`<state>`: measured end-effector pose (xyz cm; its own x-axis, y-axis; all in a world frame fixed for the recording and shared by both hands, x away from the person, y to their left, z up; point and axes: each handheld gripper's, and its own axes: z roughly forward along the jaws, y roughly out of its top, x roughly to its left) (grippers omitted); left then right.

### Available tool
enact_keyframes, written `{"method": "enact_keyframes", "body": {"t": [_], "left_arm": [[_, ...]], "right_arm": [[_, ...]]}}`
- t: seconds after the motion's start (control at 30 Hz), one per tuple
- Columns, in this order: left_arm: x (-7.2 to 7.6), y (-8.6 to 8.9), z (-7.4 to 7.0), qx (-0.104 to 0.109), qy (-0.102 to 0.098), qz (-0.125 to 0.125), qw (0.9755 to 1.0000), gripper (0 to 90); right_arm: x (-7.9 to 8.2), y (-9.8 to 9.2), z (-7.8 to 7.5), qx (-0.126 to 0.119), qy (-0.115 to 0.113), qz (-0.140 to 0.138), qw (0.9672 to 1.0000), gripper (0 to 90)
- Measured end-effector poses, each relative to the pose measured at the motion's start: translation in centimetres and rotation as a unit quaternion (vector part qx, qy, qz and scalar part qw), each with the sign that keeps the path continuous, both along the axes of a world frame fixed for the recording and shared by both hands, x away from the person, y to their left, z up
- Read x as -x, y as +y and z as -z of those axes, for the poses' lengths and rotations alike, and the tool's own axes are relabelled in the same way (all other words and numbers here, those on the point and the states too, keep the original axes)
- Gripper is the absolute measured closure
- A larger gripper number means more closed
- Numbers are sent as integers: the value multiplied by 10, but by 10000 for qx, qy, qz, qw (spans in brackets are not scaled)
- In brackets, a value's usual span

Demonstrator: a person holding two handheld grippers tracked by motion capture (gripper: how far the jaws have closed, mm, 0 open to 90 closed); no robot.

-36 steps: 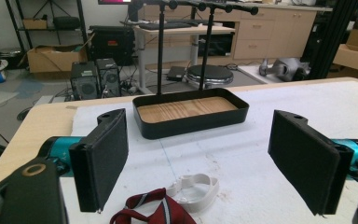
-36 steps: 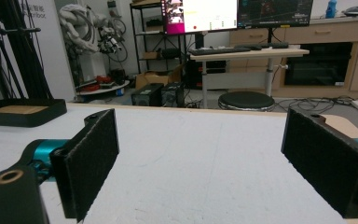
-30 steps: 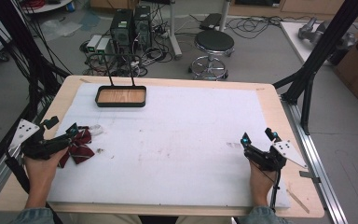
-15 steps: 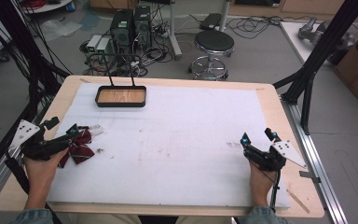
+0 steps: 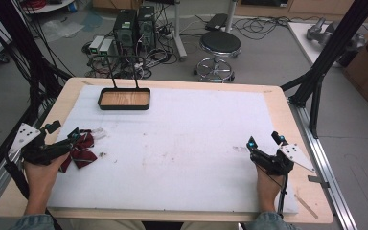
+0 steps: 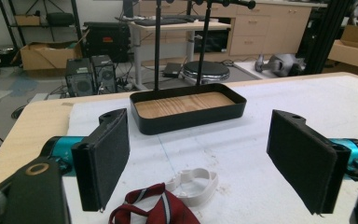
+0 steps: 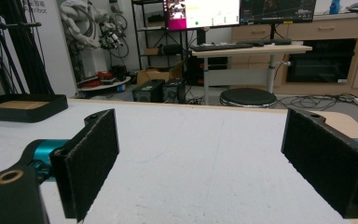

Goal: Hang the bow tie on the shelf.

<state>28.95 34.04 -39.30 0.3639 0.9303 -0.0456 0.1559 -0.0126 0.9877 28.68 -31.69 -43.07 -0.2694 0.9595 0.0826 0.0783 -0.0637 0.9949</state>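
Left gripper fingers: I see them spread wide, nothing between the pads.
Right gripper fingers: I see them wide apart too, over bare white sheet.
Striped cloth: red with white bands, just below my left fingers at the counter's left edge; cut off by the frame, so I cannot name it.
White plastic loop: touching the cloth; its form is unclear to me.
Black tray: far left of the counter, wooden bottom, nothing in it.
Stool: beyond the counter.
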Motion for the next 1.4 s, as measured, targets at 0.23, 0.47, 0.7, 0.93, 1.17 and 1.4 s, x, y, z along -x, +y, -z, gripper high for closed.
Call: {"method": "enact_keyframes", "body": {"t": [0.23,0.47,0.7,0.93,1.17,1.4], "left_arm": [[0,20,9,-360,233,27,9991,259],[-4,29,24,-600,591,40,9964,325],[-13,32,42,-848,944,44,9919,443],[-24,32,52,-997,1504,333,9830,547],[-27,29,55,-1161,1659,330,9787,605],[-31,26,56,-1346,1853,262,9731,687]], "right_arm": [[-1,-1,0,-8,-1,14,10000,102],[-1,-1,1,-7,24,16,10000,102],[-2,-1,1,17,30,15,10000,102],[-2,-1,1,28,38,21,10000,102],[-2,0,1,14,67,4,10000,102],[-2,0,1,4,89,5,10000,102]]}}
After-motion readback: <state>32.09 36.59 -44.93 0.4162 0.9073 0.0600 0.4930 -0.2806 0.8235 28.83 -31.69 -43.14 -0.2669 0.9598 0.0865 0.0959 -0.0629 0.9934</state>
